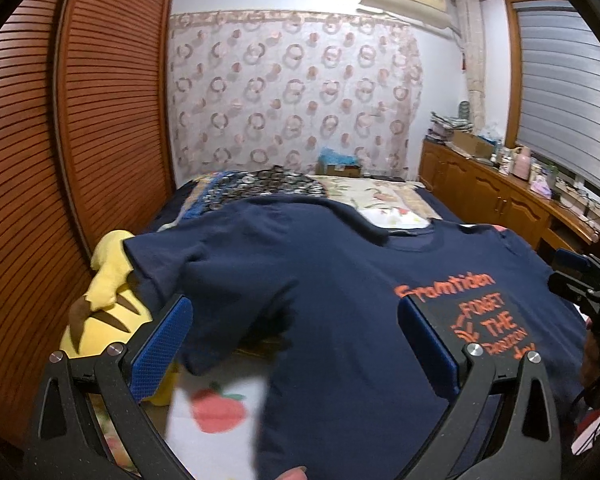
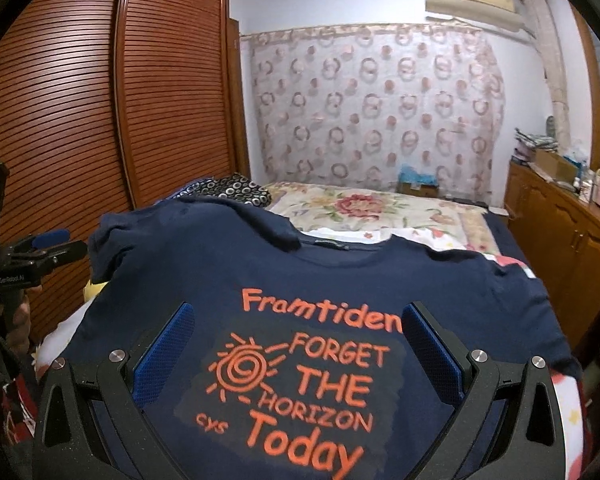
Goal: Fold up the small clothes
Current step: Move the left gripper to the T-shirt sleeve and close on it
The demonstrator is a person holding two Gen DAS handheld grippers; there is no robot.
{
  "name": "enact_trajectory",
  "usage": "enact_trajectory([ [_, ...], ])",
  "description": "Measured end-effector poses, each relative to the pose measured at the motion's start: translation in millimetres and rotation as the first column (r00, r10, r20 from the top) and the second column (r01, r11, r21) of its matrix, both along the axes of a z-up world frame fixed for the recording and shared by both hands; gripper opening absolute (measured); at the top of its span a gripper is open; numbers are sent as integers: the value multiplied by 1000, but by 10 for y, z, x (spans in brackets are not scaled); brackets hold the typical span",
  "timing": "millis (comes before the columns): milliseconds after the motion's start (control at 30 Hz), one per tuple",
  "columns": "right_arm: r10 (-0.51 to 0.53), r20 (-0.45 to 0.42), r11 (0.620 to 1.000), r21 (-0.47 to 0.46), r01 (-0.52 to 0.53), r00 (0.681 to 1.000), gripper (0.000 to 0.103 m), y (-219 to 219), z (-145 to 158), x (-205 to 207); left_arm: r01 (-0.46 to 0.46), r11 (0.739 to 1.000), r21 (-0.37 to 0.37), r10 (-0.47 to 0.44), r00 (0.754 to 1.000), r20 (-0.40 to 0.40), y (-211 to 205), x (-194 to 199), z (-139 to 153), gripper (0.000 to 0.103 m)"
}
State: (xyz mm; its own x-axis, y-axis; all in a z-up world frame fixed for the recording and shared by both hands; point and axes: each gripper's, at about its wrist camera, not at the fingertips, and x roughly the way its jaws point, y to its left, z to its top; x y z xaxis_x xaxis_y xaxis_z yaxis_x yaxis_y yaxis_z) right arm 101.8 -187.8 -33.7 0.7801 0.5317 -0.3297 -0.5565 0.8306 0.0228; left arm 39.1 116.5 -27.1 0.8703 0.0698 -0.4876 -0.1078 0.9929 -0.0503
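Navy T-shirt point(image 2: 340, 272): lies front-up on the bed, collar toward the far wall, orange print reading "Framtiden / FORGET THE HORIZON / Today" beside a spiral sun.
Left sleeve side of the shirt: turned in over the chest, its edge crossing diagonally toward the collar; in the left wrist view this part point(image 1: 260, 248) is motion-blurred.
Right sleeve: spread flat toward the cabinet side, reaching the edge of the bed.
Left gripper point(image 1: 296, 344): jaws wide apart, blue pads facing each other, nothing between them but the shirt lying below; seen from the right wrist view it sits off the shirt's left edge point(image 2: 52, 246), held by a hand.
Right gripper point(image 2: 298, 354): jaws wide apart, above the printed chest area, gripping nothing; contact with the cloth cannot be told.
Bed point(image 2: 380, 208): floral cover, with a fruit-print sheet showing under the shirt's near hem.
Yellow plush toy point(image 1: 108, 280): at the left edge of the bed, partly under the shirt.
Wardrobe point(image 2: 100, 100): brown slatted doors along the left.
Curtain point(image 2: 372, 112): ring-patterned, on the far wall.
Cabinet point(image 1: 492, 196): wooden, on the right, with clutter on top.
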Motion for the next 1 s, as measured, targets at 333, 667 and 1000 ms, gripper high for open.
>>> enact_trajectory([
  [333,78,-32,997,-21,-78,996,103,103,68,423,-29,998,-47,27,999,-37,474,169,85,81],
  [667,132,-90,988,-71,-138,987,103,340,76,879,-120,990,-71,112,988,-108,1082,491,-19,61],
  [1000,160,-153,980,-95,-175,975,103,528,91,1252,-173,981,-90,154,971,-183,1495,806,-187,43],
])
